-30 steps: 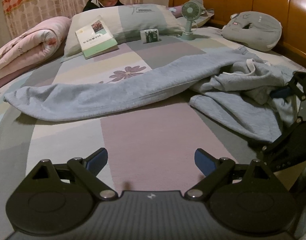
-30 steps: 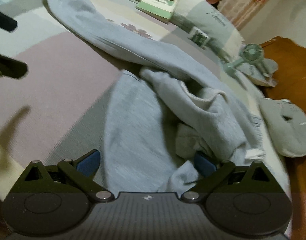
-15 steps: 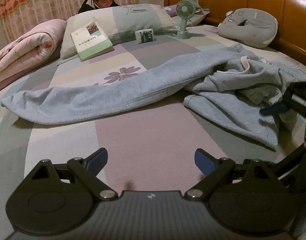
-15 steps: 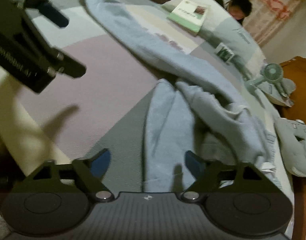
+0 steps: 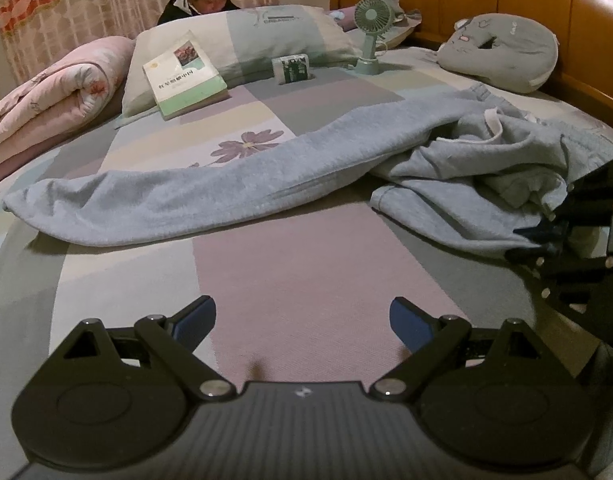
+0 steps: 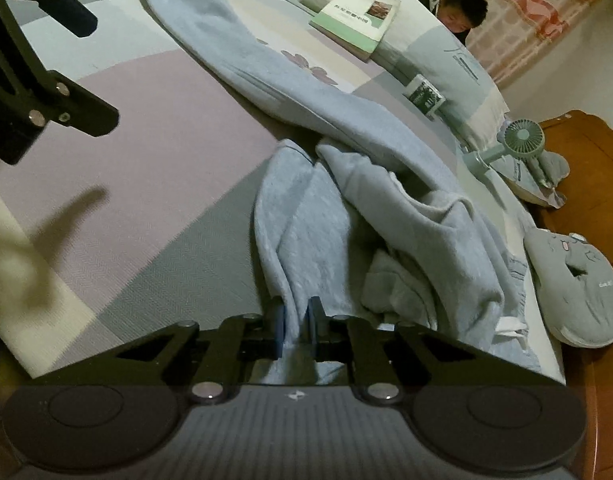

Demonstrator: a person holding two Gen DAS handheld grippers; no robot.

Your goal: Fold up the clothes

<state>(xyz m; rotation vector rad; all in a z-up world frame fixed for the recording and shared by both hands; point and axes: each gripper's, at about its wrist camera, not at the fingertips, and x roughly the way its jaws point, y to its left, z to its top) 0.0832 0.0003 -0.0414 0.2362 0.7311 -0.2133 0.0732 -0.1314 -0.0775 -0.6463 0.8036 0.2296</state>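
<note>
The right gripper (image 6: 295,326), wide open a moment ago, has now pinched the near edge of the grey pants (image 6: 306,236) lying rumpled on the bed (image 5: 306,264), maybe to pull them flat, while the left gripper (image 5: 302,320) hangs wide open and empty

Right tool (image 6: 295,326) pinches the blue sweatpants (image 6: 306,240) hem.

Grey-blue sweatpants (image 5: 234,188) on the bed

One leg stretches flat to the far left; the rest lies crumpled at right, near hem raised.
</note>
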